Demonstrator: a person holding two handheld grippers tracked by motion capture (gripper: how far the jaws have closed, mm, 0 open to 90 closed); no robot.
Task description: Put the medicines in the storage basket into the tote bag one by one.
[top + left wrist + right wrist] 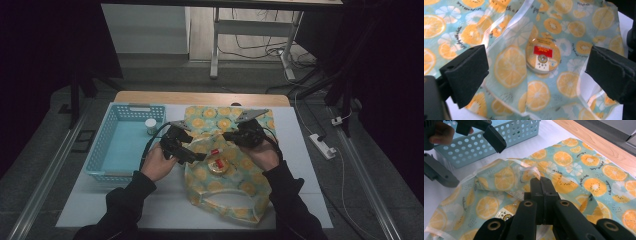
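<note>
A teal cloth bag printed with orange slices lies on the white mat. A round tin with a red and white label sits inside it and shows through the thin fabric. My left gripper hovers open over the bag's left side. Its black pads stand wide apart, with the tin below and between them and nothing touching them. My right gripper is shut on the bag's white-hemmed rim and holds that edge up. In the right gripper view the left gripper hangs open at the upper left.
A light blue perforated basket stands left of the bag with a small white-lidded jar in its far right corner. The wooden table edge runs behind the mat. A power strip lies on the floor to the right.
</note>
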